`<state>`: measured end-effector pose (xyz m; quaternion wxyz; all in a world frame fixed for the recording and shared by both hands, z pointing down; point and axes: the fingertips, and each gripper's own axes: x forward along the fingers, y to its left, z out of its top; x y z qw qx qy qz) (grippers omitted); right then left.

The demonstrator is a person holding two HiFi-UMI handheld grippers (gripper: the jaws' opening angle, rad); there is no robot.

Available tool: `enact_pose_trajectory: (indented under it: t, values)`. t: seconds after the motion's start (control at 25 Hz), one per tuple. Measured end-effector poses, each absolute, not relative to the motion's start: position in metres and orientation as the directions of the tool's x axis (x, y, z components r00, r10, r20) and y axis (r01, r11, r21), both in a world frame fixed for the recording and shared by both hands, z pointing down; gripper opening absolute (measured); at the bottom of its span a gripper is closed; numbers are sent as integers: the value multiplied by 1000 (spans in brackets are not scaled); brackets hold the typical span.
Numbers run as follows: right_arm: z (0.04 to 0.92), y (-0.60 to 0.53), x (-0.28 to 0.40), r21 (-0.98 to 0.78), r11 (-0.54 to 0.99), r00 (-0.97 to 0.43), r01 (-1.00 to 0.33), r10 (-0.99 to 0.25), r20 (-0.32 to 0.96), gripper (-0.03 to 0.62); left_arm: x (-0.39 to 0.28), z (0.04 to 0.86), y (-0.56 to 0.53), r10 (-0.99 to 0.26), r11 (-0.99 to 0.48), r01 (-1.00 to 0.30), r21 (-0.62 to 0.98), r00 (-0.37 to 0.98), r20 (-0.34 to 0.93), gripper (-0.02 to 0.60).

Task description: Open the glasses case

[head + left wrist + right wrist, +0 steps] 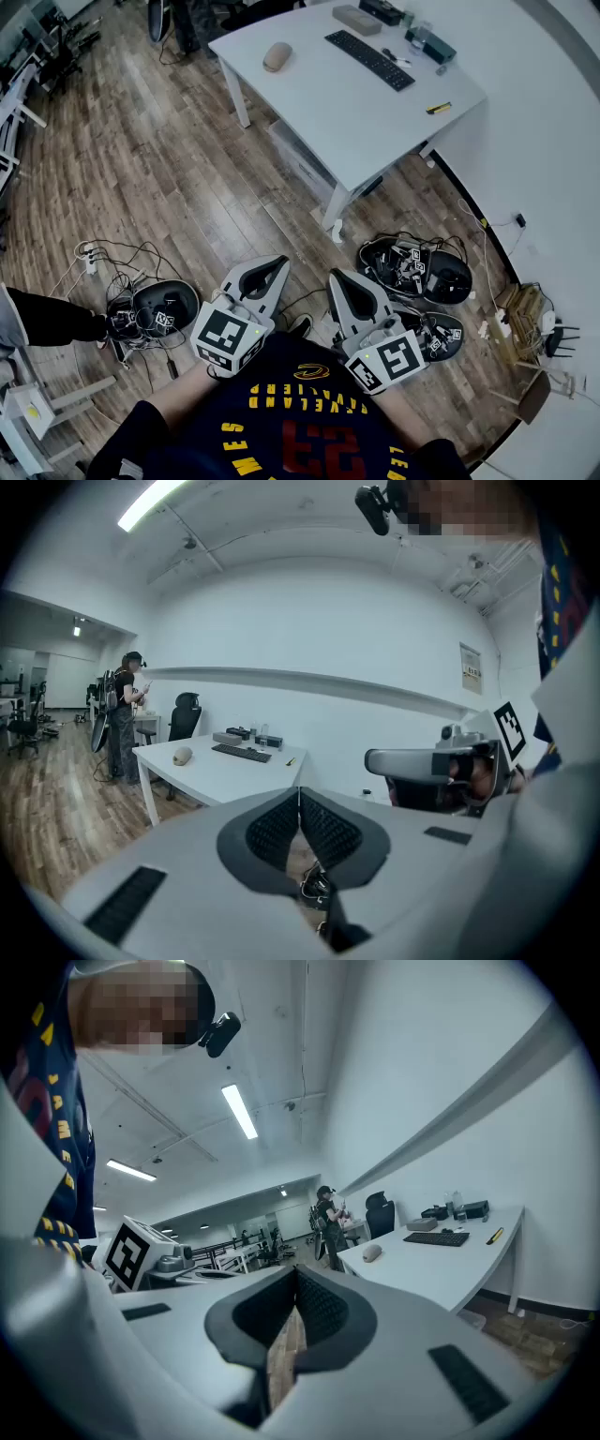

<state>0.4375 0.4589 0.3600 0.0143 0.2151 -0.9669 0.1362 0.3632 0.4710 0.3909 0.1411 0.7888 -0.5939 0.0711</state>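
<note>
Wood-plank flooring surrounds the white table (pixel 375 122). What I take for the glasses case (pixel 277 56), a rounded, matte beige shell, lies near the table's corner, beside the flat black keyboard (pixel 369 59). The left gripper (pixel 281 262) and right gripper (pixel 335 275) hang well short of the table, both closed on nothing. Risk: 2 hard jaws could skid the curved shell off the table's edge.

The rectangular table (pixel 319 103) is white; the long flat keyboard (pixel 369 59) black; the small oval object (pixel 277 56) beige; the plank floor (pixel 141 159) brown, wood-grained; the pale grey left gripper (pixel 278 263) and right gripper (pixel 336 276) bear black-and-white square markers; the shirt (pixel 281 405) is navy with yellow letters.
</note>
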Motion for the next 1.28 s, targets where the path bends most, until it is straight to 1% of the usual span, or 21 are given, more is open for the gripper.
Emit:
enact_pose_trajectory:
  t: [0.32,0.48,0.64,0.76,0.84,0.96,1.04,1.28]
  values:
    - [372,433,424,-284,847,-893,-449,-434,118,17,347,399,448,-912,-249,-954,166,289,291,15]
    - [376,410,409,-293,827,-877,-480,-466,122,18,326,407,432,-907,-243,-952,185,290,304,15]
    - [358,387,372,-198,858,-880,-475,-470,72,18,285,402,409,-918,-233,-953,192,281,279,15]
    - [344,375,332,-90,886,-890,-454,-448,80,18,248,390,393,-928,-243,-953,181,283,243,15]
    - [338,363,308,-2,893,-888,-450,-448,105,17,226,382,378,-932,-258,-955,146,285,223,15]
    - [332,339,276,132,883,-874,-451,-467,134,17,191,371,346,-935,-285,-958,41,287,207,14]
    - [334,324,256,142,879,-867,-455,-474,156,17,168,369,329,-937,-289,-957,8,284,204,15]
    - [342,293,198,87,887,-869,-453,-461,179,17,105,381,310,-940,-247,-965,92,261,217,15]
